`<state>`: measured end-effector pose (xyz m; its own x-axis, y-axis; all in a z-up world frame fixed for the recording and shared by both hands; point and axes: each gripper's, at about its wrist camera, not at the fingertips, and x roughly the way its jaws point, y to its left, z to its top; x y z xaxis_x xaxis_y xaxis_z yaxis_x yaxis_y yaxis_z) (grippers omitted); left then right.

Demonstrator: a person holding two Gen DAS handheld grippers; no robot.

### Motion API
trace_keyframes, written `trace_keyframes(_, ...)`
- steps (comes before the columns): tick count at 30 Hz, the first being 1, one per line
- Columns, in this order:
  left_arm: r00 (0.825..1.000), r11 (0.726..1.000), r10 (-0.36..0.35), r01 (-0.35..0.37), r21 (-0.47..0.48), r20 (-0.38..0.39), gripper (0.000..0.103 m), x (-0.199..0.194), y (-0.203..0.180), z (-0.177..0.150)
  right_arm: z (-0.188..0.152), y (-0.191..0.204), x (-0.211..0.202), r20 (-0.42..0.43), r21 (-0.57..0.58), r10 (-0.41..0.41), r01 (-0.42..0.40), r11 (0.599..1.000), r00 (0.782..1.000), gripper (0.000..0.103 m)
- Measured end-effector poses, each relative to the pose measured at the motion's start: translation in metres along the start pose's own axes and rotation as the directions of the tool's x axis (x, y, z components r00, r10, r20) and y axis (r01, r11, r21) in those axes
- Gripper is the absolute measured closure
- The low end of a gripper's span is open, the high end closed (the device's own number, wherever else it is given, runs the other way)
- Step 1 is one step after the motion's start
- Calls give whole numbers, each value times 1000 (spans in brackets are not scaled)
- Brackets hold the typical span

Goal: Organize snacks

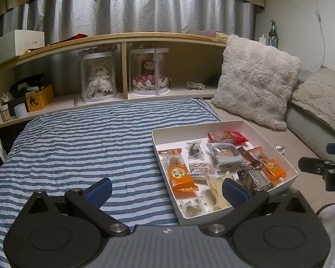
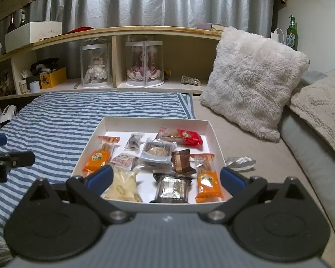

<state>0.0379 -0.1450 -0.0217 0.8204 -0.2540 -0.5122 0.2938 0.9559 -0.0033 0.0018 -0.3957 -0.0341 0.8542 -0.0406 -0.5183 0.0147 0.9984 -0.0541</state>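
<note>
A white shallow box (image 1: 225, 126) (image 2: 215, 134) lies on the bed and holds several wrapped snacks: two orange packs (image 1: 181, 174) (image 2: 208, 184), a red pack (image 1: 231, 137) (image 2: 188, 137), a pale yellow pack (image 2: 122, 186), dark brown packs (image 2: 173, 188) and a clear pastry pack (image 2: 156, 151). A silver wrapper (image 2: 240, 162) lies on the bed right of the box. My left gripper (image 1: 167, 189) is open and empty, left of and before the box. My right gripper (image 2: 166, 176) is open and empty above the box's near edge.
A blue-striped blanket (image 1: 89, 138) covers the bed's left part. A fluffy white pillow (image 1: 256, 82) and a beige cushion (image 1: 321, 96) lie at the right. A wooden shelf (image 1: 122, 40) behind holds two boxed dolls, a yellow box and a white box.
</note>
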Motion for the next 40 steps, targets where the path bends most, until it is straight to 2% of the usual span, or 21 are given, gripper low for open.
trace_keyframes(40,1000,1000,5,-5,-13,-10,0,0,-3,-4,-3,-6,7,-14,-9,11,-11,1000,1000,1)
